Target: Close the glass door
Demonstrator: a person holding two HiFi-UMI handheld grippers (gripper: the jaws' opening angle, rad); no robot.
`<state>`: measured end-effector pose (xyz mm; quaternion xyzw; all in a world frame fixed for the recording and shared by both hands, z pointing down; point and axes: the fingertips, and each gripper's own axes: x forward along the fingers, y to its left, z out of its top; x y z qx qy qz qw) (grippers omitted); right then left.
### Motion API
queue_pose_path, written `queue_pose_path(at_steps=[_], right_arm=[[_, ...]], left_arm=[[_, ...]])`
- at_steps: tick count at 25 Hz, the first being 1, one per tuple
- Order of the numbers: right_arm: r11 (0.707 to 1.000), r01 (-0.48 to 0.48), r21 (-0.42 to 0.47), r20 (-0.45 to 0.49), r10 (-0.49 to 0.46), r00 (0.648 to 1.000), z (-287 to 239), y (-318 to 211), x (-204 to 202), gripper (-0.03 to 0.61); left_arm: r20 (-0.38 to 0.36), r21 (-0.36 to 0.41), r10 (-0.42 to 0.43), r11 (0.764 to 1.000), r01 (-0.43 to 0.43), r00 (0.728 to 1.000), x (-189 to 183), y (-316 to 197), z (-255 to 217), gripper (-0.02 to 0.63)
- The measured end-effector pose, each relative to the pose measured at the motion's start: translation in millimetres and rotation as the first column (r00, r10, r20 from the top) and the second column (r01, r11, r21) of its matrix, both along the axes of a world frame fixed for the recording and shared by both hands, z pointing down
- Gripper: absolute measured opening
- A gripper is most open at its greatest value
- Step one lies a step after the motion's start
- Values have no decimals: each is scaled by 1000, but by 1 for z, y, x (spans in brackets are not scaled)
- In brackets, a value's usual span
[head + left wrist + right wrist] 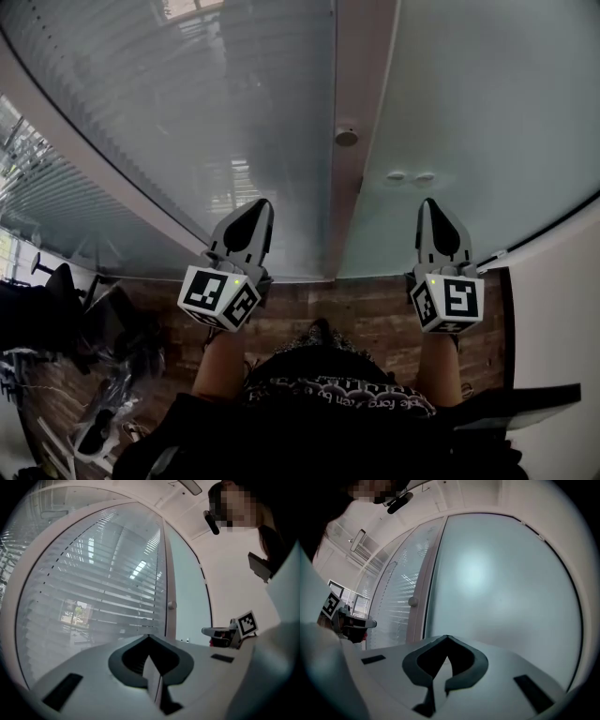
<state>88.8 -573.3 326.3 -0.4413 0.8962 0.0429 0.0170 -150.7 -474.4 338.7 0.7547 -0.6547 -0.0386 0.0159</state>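
Glass door (pixel 487 112): a frosted pane ahead of you from 12 to 3 o'clock. At 10, a slatted-blind panel (pixel 187 103). Your left gripper (pixel 262 202) points at it, jaws pressed together, empty. At 12, the pale frame post (pixel 349 84), with the door's edge beside it. Your right gripper (pixel 429 201), at 1, faces the door, jaws likewise together, empty. The door looks nearly closed; next, likely, a steady push to seat it.

Brown plank floor (pixel 375 314), white wall (pixel 561 323), slatted blinds (pixel 178 103).

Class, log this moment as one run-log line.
left gripper: jaws shut, empty | right gripper: jaws shut, empty | glass door: ahead of right gripper
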Motion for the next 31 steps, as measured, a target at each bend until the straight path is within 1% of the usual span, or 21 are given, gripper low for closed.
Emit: queue_pose_path(at_steps=[11,19,25,31], right_arm=[[1000,14,10,-17,-14,1000,-1,8,-7,3],[1000,17,20,-31,-16,999,-2,10,-7,3],[1000,15,15,-38,-14,999,1,7,-8,3],[1000,7,13,-54,-6,999,4,6,-3,3]], left_arm=[[19,-12,27,1000,-27,999,12,-2,1,2],[6,-16,13,1000,-12,1000,8,1,3,2],[13,-12,26,1000,-26,1000,12,-2,2,2],[8,-21,19,1000,-19,1000,9,1,7,2]])
